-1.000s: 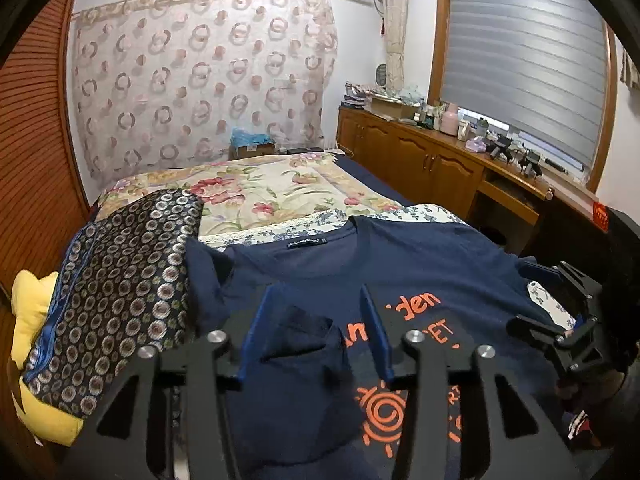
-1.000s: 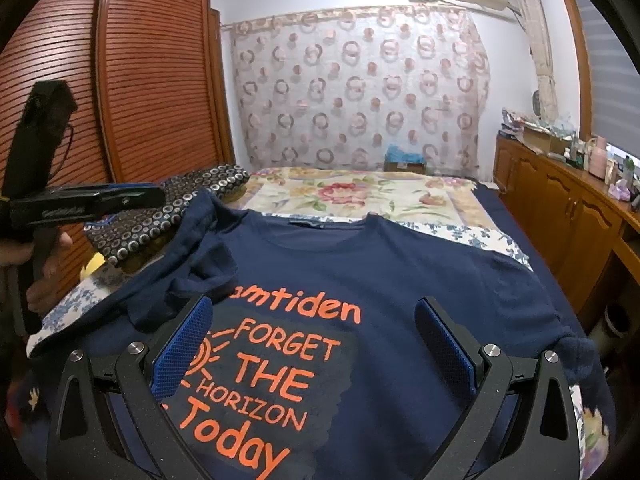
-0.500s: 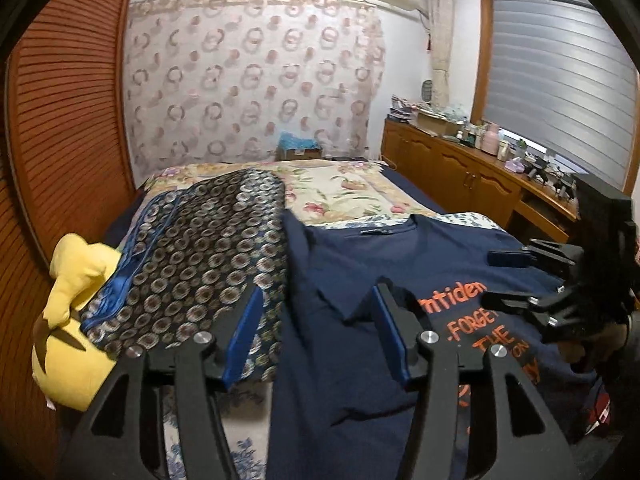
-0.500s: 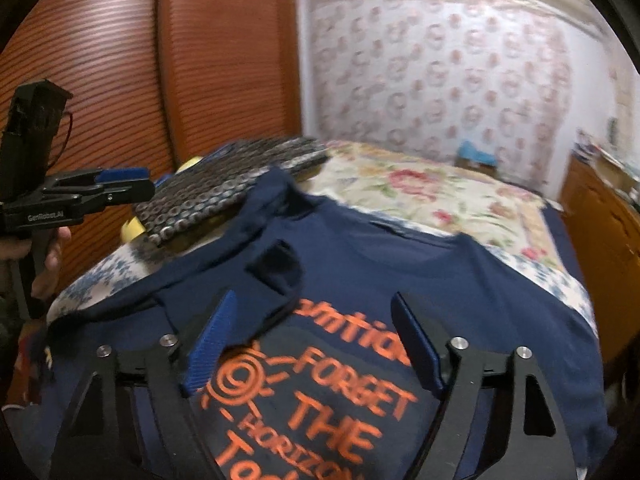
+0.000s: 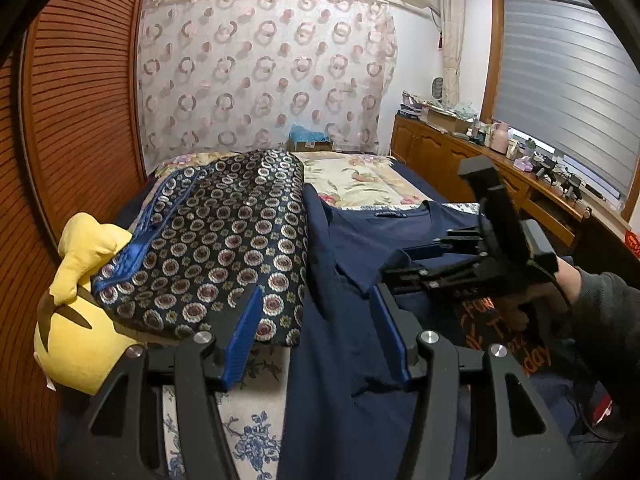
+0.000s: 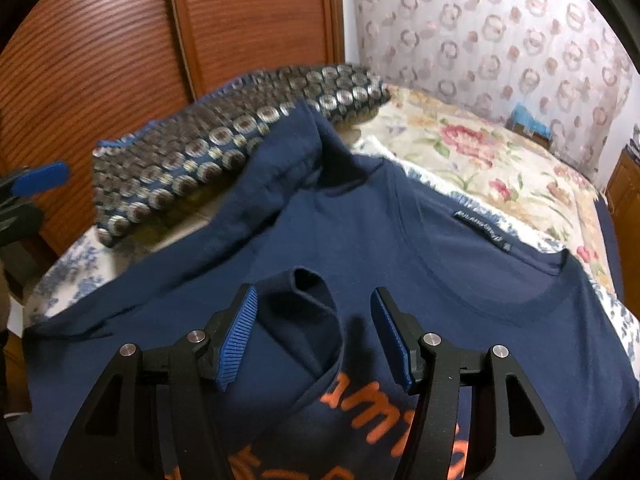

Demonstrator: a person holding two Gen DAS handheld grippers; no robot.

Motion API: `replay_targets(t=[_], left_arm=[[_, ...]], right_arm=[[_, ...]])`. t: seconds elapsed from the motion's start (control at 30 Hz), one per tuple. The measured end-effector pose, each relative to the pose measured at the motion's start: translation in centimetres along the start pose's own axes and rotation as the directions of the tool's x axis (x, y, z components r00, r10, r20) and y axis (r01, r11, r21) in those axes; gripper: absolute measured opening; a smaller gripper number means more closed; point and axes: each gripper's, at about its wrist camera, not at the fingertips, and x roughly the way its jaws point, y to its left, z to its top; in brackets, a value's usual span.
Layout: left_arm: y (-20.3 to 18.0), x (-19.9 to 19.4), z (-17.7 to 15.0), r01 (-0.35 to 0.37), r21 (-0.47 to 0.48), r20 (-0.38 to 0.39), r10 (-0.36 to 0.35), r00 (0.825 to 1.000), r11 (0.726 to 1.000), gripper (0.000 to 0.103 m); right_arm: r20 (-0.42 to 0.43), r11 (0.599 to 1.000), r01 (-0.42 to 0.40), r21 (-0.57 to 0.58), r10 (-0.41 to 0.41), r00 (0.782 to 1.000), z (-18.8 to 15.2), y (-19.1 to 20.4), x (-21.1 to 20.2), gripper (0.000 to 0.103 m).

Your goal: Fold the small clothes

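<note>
A navy T-shirt (image 5: 352,360) with orange lettering lies spread on the bed, neck toward the far end. Its left sleeve (image 6: 308,320) is folded in onto the chest. My right gripper (image 6: 314,300) hangs just over that sleeve. Its jaws are closing with the cuff between them, and the pads do not press it. In the left wrist view the right gripper (image 5: 394,264) sits low over the shirt, held by a hand (image 5: 572,280). My left gripper (image 5: 316,292) stands open above the shirt's left edge, holding nothing. One of its blue pads (image 6: 40,176) shows at the left edge.
A dark quilt with ring patterns (image 5: 224,248) lies along the shirt's left side, touching the shoulder. A yellow plush toy (image 5: 80,280) sits beside it by the slatted wooden doors (image 5: 80,120). A floral bedspread (image 6: 480,152) covers the far bed. A wooden cabinet (image 5: 460,160) runs under the window.
The left gripper drew away to the left, leaving the sleeve on the chest. The right gripper swung left and down over that sleeve, and its jaws narrowed.
</note>
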Motion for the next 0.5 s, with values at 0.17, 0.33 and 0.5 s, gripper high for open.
replay_targets(t=[0.17, 0.33, 0.5], left_arm=[[-0.2, 0.5, -0.7, 0.002, 0.002, -0.015, -0.001, 1.0, 1.0, 0.055], [-0.2, 0.5, -1.1, 0.004, -0.002, -0.017, -0.004, 1.0, 1.0, 0.055], [-0.2, 0.7, -1.3, 0.005, -0.003, -0.021, -0.005, 1.0, 1.0, 0.055]], right_arm=[[0.007, 0.999, -0.032, 0.018, 0.032, 0.999, -0.1, -0.6, -0.1, 0.014], [0.081, 0.995, -0.035, 0.093, 0.028, 0.996, -0.4, -1.9, -2.0, 0.002], [0.074, 0.961, 0.102, 0.257, -0.125, 0.989, -1.5, -4.5, -4.0, 0.002]])
